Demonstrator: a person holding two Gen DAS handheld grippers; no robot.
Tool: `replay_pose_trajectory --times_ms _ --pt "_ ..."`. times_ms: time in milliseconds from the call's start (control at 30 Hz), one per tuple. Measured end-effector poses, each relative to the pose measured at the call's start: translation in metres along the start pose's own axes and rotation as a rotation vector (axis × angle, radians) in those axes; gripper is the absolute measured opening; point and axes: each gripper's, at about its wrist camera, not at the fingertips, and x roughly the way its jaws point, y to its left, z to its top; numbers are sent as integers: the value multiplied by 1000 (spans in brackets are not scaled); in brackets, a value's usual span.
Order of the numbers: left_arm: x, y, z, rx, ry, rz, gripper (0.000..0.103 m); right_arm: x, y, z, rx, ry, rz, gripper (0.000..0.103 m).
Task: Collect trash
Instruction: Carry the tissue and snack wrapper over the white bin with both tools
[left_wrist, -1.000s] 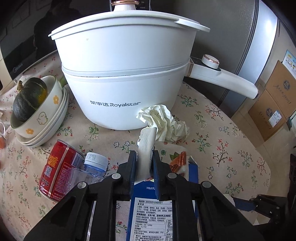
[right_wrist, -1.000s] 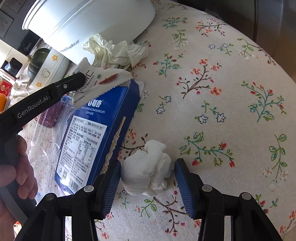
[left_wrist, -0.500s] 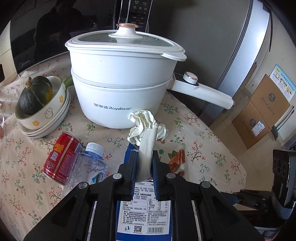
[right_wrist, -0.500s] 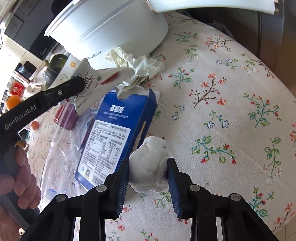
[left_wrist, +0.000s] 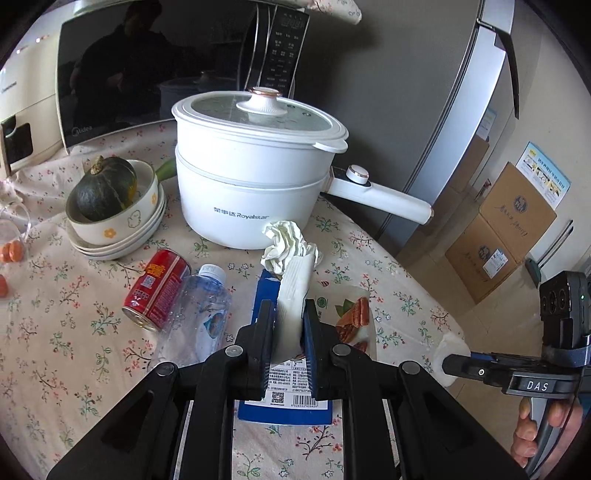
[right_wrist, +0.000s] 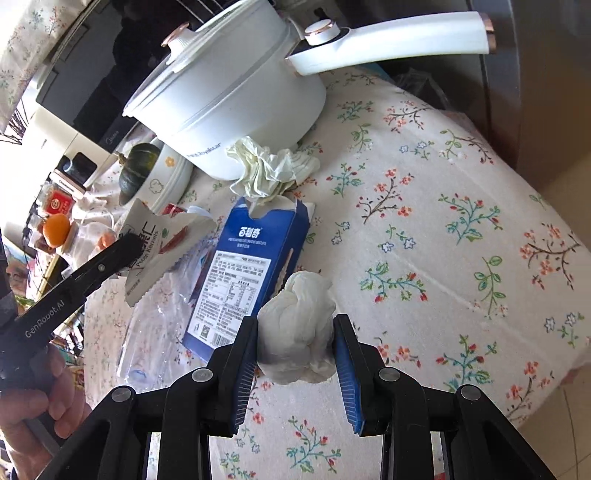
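My left gripper (left_wrist: 289, 345) is shut on a white pecan snack wrapper (left_wrist: 293, 295) and holds it above the table; the wrapper also shows in the right wrist view (right_wrist: 159, 245). My right gripper (right_wrist: 295, 349) is shut on a white crumpled tissue ball (right_wrist: 297, 332), lifted off the floral tablecloth (right_wrist: 443, 221). On the table lie a blue biscuit box (right_wrist: 245, 273), a crumpled cream napkin (left_wrist: 286, 243), a clear plastic bottle (left_wrist: 195, 317) and a red can (left_wrist: 157, 288).
A white Royalstar pot (left_wrist: 255, 177) with a long handle (left_wrist: 380, 197) stands behind the trash. Stacked bowls holding a green squash (left_wrist: 107, 188) sit at the left. A microwave (left_wrist: 155, 70) is at the back, cardboard boxes (left_wrist: 498, 236) on the floor right.
Both grippers have risen and pulled back from the table. The right gripper closed on the tissue ball and lifted it. The left kept hold of the wrapper.
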Motion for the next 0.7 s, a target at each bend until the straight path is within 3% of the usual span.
replay_pose_trajectory --times_ms 167,333,533,700 --pt "-28 15 -7 -19 -55 28 16 -27 0 -20 16 -17 38 36" --pt "-35 10 -35 -11 -12 9 16 -48 -3 -35 26 -41 53 36" --pt "-48 -28 -78 13 57 -126 16 -76 -23 -49 114 -90 73 37" --pt "-48 -83 -117 141 113 -187 16 -93 -44 -76 189 -102 84 37"
